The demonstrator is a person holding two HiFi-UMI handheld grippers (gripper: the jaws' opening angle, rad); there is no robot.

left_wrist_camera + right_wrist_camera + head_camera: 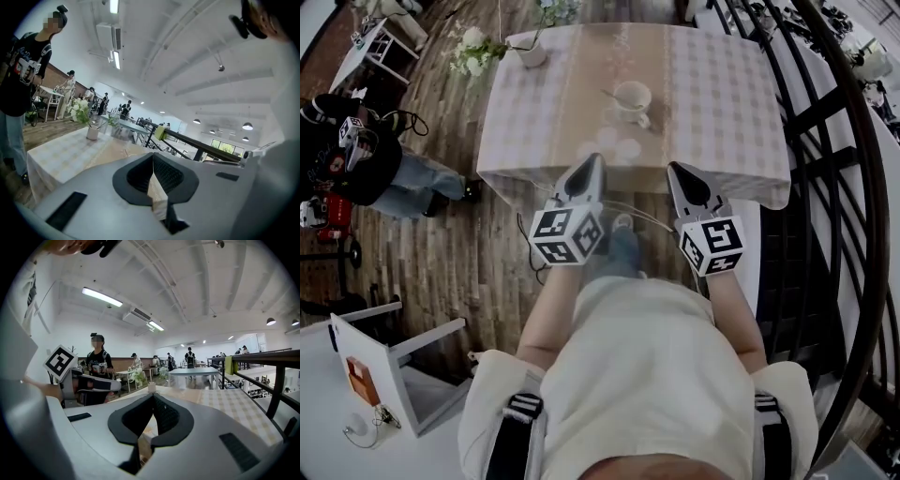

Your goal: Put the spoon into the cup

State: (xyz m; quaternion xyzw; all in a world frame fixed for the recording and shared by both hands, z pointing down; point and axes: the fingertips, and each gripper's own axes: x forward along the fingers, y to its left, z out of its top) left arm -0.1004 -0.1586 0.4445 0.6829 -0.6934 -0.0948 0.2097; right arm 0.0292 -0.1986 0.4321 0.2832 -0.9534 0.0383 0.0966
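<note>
A white cup (633, 97) stands on the checked table (722, 103), a little behind its middle. The spoon (609, 94) rests in the cup, and its thin handle sticks out to the left over the rim. Both grippers hang side by side in front of the table's near edge, well short of the cup. My left gripper (596, 161) is shut with nothing between its jaws (153, 154). My right gripper (676, 171) is shut and empty too (153, 395). In both gripper views the jaws hide the cup.
A small vase with white flowers (531, 52) stands at the table's far left corner (92, 132). A person in black (347, 159) is at the left. A black railing (825, 187) runs along the right, and white furniture (394, 366) sits at bottom left.
</note>
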